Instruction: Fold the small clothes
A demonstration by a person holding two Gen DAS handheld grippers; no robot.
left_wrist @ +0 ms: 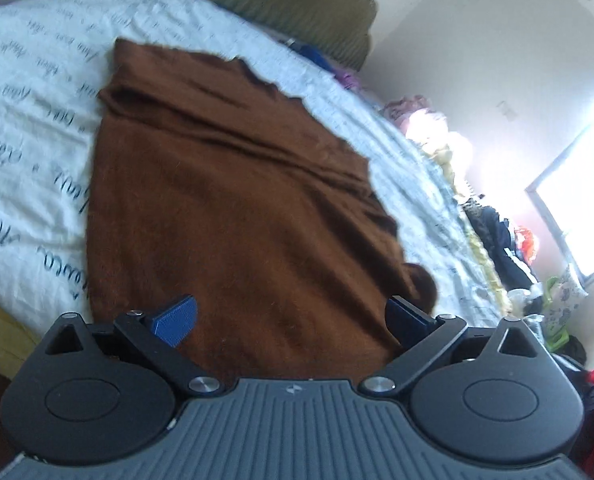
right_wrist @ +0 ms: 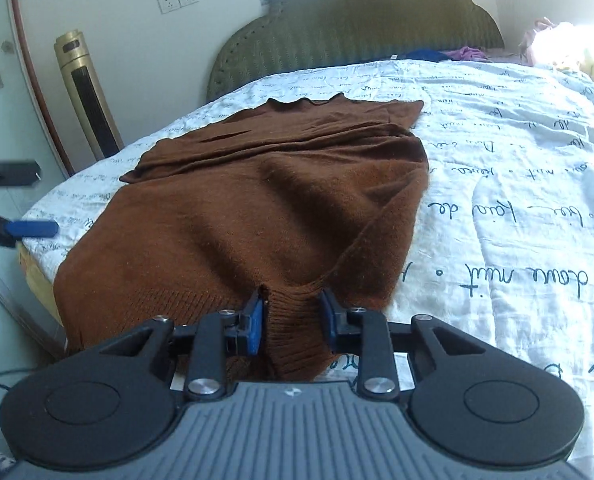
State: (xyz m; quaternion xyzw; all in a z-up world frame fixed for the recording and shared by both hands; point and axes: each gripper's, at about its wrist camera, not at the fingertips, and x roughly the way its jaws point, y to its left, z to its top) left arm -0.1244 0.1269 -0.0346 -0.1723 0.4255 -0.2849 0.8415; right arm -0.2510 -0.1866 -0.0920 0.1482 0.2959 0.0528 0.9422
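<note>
My left gripper [left_wrist: 291, 320] stands wide open above the near part of the brown sweater [left_wrist: 233, 208], nothing between its blue pads [left_wrist: 177, 314]. The sweater lies spread on the white bedspread [left_wrist: 29, 128] printed with dark handwriting, running away from me toward twelve o'clock, with folds bunched across its far end. My right gripper [right_wrist: 291, 316] has the ribbed hem of that sweater [right_wrist: 257, 200] between its pads [right_wrist: 257, 320], the jaws narrowed around the bunched knit; the pads appear to press it. From the right wrist, the other gripper's blue finger [right_wrist: 33, 228] shows at nine o'clock, off the bed's edge. A green headboard [right_wrist: 357, 28] stands at twelve, a gold tower fan [right_wrist: 85, 92] at ten.
</note>
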